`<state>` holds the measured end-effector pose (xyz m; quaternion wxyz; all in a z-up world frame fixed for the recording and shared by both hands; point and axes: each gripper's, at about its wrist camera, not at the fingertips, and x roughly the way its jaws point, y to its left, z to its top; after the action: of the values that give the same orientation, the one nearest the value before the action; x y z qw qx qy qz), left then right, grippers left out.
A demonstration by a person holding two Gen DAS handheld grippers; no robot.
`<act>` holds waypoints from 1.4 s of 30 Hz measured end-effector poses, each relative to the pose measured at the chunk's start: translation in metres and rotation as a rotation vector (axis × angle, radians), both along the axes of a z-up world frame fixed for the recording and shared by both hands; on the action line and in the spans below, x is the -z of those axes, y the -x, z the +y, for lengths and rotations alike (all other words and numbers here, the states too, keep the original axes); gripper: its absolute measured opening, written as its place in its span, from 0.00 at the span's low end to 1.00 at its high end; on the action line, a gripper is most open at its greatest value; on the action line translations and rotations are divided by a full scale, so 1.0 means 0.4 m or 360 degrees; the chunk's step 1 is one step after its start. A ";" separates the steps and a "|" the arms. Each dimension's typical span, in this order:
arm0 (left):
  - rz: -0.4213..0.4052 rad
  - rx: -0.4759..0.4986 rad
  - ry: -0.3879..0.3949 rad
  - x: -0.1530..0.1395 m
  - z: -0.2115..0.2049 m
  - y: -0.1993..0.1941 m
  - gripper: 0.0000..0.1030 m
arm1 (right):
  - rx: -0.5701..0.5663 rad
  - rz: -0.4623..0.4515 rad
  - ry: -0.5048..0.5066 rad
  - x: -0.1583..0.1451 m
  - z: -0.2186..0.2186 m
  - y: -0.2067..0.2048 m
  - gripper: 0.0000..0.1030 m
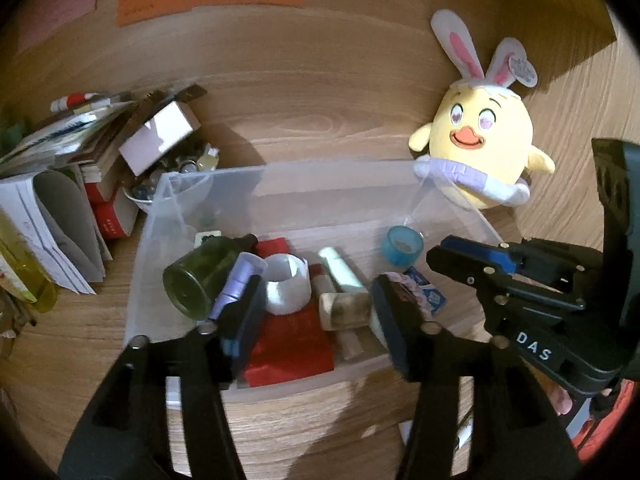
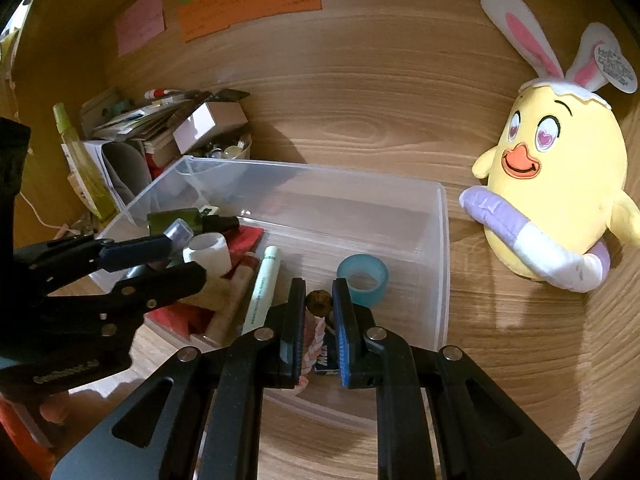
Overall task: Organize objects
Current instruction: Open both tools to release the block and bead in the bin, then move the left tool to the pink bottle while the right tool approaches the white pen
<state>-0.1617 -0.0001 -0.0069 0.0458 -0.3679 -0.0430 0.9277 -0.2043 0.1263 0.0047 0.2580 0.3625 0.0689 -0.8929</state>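
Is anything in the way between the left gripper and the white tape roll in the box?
Nothing visible blocks it. The left gripper is open over the box, and the white tape roll lies just ahead between its fingers. A purple tube crowds the roll's left side.

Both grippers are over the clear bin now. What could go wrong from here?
The right gripper is nearly closed around a pink-and-white twisted item; whether it grips is unclear, so it could slip. The left gripper hangs open close beside it, so the two may collide. The green glass bottle lies tipped and could roll if bumped.
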 end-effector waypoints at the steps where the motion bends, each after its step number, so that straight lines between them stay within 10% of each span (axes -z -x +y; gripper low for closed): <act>1: 0.0009 -0.0003 0.0000 -0.005 -0.001 -0.004 0.56 | 0.0000 0.0004 -0.0007 0.001 -0.002 0.000 0.12; 11: 0.0043 -0.0015 -0.0045 -0.036 -0.016 -0.068 0.74 | 0.0028 0.0067 -0.0113 0.004 -0.013 -0.008 0.12; 24: 0.0009 -0.0021 -0.0053 -0.029 -0.033 -0.154 0.87 | 0.0084 0.0257 -0.0167 -0.043 -0.005 -0.053 0.58; 42: -0.0188 0.0142 -0.0032 0.065 0.088 -0.216 0.90 | 0.0057 0.0223 -0.0216 -0.032 0.134 -0.193 0.78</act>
<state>-0.0752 0.0351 -0.0330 0.0882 -0.4232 -0.0384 0.9009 -0.1270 0.1800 0.0175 0.2113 0.3168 0.1408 -0.9138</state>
